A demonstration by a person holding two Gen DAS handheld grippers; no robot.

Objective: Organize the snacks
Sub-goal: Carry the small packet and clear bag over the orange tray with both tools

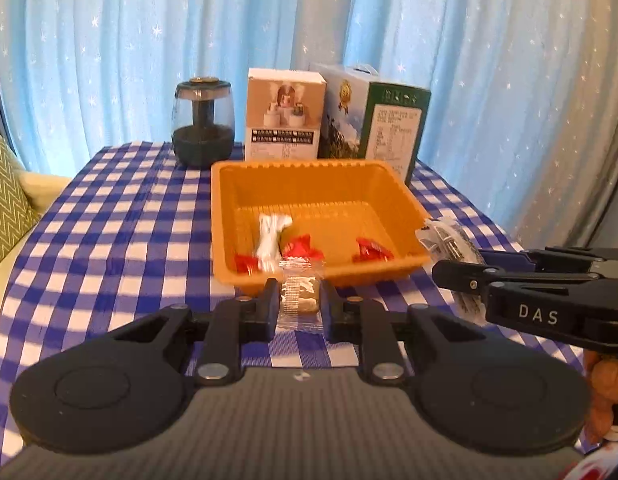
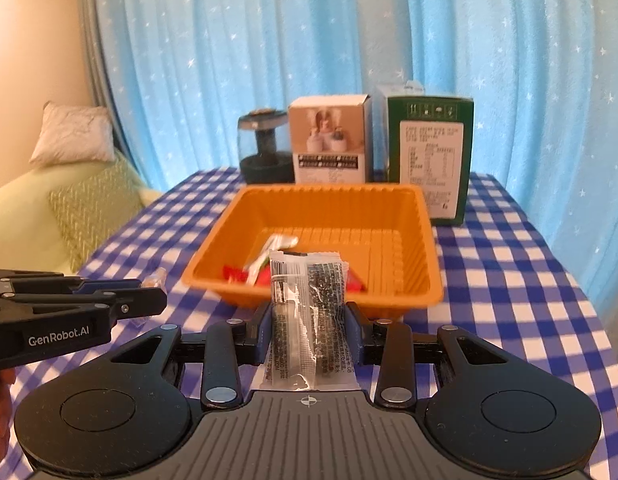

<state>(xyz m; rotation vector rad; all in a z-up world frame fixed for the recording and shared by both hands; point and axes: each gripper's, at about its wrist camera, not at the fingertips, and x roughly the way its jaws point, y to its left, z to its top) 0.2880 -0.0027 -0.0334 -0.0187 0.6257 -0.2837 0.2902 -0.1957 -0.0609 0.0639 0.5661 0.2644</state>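
Note:
An orange tray (image 1: 229,184) (image 2: 429,248) sits on the checked tablecloth, holding red-wrapped candies (image 1: 373,250) and a white packet (image 1: 271,236). My left gripper (image 1: 300,298) is shut on a small clear-wrapped snack (image 1: 299,294), held just before the tray's near rim. My right gripper (image 2: 309,320) is shut on a longer clear packet with dark printing (image 2: 309,300), upright between the fingers, in front of the tray's near rim. That packet (image 1: 449,242) shows at the right gripper (image 1: 449,276) by the tray's right corner in the left wrist view. The left gripper (image 2: 157,300) enters the right wrist view at the left.
Behind the tray stand a dark glass jar (image 1: 203,124), a white box (image 1: 285,114) and a green carton (image 1: 389,128). A blue curtain hangs behind the table. A sofa with cushions (image 2: 73,132) lies to the left. A hand (image 1: 607,392) holds the right gripper's handle.

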